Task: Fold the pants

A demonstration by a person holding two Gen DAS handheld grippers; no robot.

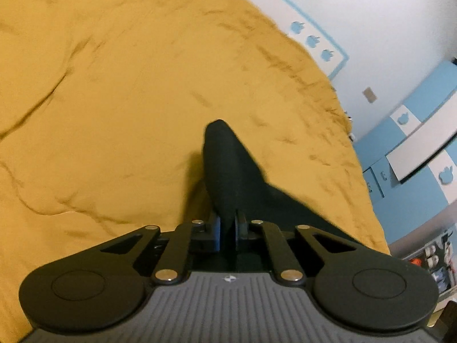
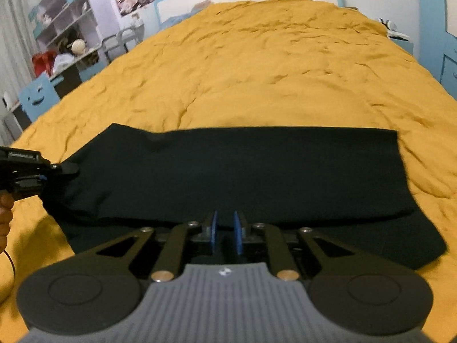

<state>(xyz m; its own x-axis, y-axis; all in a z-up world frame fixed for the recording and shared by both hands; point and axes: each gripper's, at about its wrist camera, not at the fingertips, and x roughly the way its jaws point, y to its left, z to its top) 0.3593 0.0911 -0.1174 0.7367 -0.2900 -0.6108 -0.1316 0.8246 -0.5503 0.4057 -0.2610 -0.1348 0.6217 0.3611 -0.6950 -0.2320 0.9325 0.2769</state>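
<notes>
- The black pants (image 2: pixel 228 171) lie folded lengthwise across the yellow bedspread (image 2: pixel 271 71), stretching from 9 o'clock to 3 o'clock in the right wrist view.
- The left hand-held gripper (image 1: pixel 227 228) pinches a fold of the pants (image 1: pixel 228 171) between its blue pads; the cloth rises toward 12 o'clock and trails off toward 4 o'clock.
- In the right wrist view, that same left hand-held gripper (image 2: pixel 64 168) comes in from 9 o'clock, at the left end of the pants.
- The right hand-held gripper (image 2: pixel 227 228) sits at the near edge of the pants, its blue pads (image 2: pixel 213 233) slightly apart; whether cloth lies between them cannot be told.
- A shelf (image 2: pixel 62 20) stands at 10 o'clock beyond the bed.
</notes>
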